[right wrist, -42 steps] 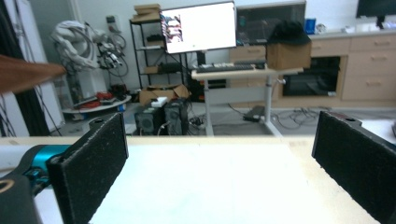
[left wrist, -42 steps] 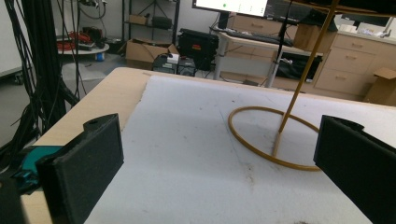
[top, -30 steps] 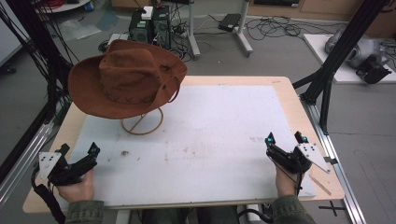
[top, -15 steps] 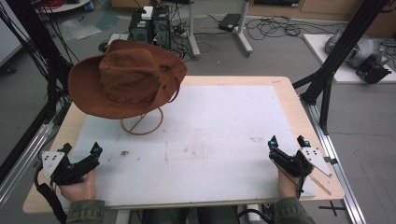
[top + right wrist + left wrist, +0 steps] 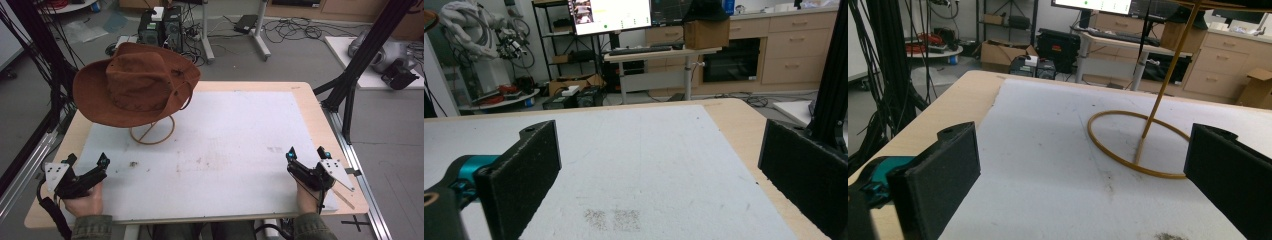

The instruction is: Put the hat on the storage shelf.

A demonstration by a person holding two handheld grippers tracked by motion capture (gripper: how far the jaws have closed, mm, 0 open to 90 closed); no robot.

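Now both grippers rest released at the near edge, reaching for nothing.
Far left on the white surface (image 5: 240,135), the brown suede cowboy hat (image 5: 135,85) sits on its gold wire stand (image 5: 152,132); left gripper (image 5: 86,161) and right gripper (image 5: 305,152) should probably take opposite brim edges and lift straight up.

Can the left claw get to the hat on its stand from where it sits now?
Probably yes: the left claw is open, and bare white mat lies between it and the brown hat on the wire stand.
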